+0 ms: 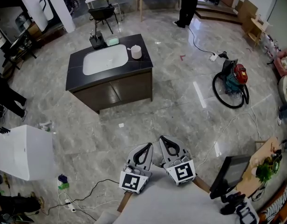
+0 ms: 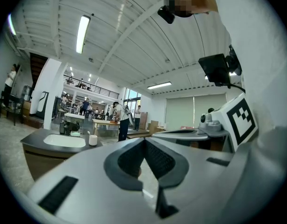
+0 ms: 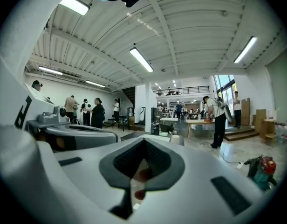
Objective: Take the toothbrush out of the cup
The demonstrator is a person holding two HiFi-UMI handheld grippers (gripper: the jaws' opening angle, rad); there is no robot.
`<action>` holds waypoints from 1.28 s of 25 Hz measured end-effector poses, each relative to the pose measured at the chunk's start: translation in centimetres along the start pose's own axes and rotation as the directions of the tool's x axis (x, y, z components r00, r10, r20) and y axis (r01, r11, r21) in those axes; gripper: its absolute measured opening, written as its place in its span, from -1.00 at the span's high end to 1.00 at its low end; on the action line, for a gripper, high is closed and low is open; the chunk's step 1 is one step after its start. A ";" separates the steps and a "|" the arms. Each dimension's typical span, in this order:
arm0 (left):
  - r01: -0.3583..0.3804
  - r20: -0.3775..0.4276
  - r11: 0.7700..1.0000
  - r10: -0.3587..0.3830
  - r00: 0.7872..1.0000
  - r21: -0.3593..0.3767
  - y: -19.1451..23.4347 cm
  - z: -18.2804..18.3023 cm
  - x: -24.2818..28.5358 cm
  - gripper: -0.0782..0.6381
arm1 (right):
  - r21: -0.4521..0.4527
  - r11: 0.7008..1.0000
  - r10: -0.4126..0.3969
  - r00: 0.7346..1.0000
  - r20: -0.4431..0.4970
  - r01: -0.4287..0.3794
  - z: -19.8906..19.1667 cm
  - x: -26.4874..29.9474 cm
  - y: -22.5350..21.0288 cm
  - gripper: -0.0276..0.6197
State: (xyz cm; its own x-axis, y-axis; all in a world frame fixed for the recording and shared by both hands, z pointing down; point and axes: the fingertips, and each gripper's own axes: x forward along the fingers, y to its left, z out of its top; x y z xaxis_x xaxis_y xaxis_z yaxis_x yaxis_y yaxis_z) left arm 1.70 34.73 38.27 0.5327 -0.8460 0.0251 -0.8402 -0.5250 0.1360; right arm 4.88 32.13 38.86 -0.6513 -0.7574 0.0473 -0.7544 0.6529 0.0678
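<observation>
- Toothbrush [image 2: 88, 133]: it shows only as a thin stem rising from the white cup [image 1: 136, 52]. It is too small to make out any detail.
- The cup stands on the black counter [image 1: 144, 65] of a freestanding sink cabinet. It is close to the counter's right edge, toward the far right corner, just beside the white basin [image 1: 105, 59].
- Along the counter's far edge are a green soap dish [image 1: 112, 41] and a dark object [image 1: 97, 41] near the far left corner. Both are well apart from the cup.
- The left gripper [image 1: 146, 148] and right gripper [image 1: 166, 141] are side by side close to the person's body, well away from the cabinet. Both point level toward it.
- Both pairs of jaws are pressed together at the tips, with nothing between them.
- The task looks not yet begun, and the step in hand is the approach to the cabinet.
- The next move calls for crossing the floor and spreading one pair of jaws. They would then close on the stem above the cup's rim, perhaps while the other gripper steadies the cup.
- The cup's place near the edge makes it easy to knock off if it is nudged sideways.
- The grey tiled floor between the grippers and the cabinet is open. A white box [image 1: 24, 150] and cables [image 1: 83, 200] lie off to the left.
- A vacuum-like machine [image 1: 232, 80] stands well to the right.
</observation>
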 end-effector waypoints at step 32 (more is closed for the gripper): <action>0.035 -0.007 0.999 -0.035 0.999 -0.020 8.8 -0.5 6.8 0.77 | 0.076 0.996 -0.042 0.995 -0.093 0.049 -3.1 8.9 -3.5 0.90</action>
State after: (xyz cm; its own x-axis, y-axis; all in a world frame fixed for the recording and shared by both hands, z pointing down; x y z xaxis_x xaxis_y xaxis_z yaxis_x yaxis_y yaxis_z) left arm -2.04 24.41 40.17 0.5628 -0.8262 0.0274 -0.8187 -0.5525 0.1561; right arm 2.03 23.08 42.13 -0.6084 -0.7818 0.1366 -0.7897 0.6135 -0.0058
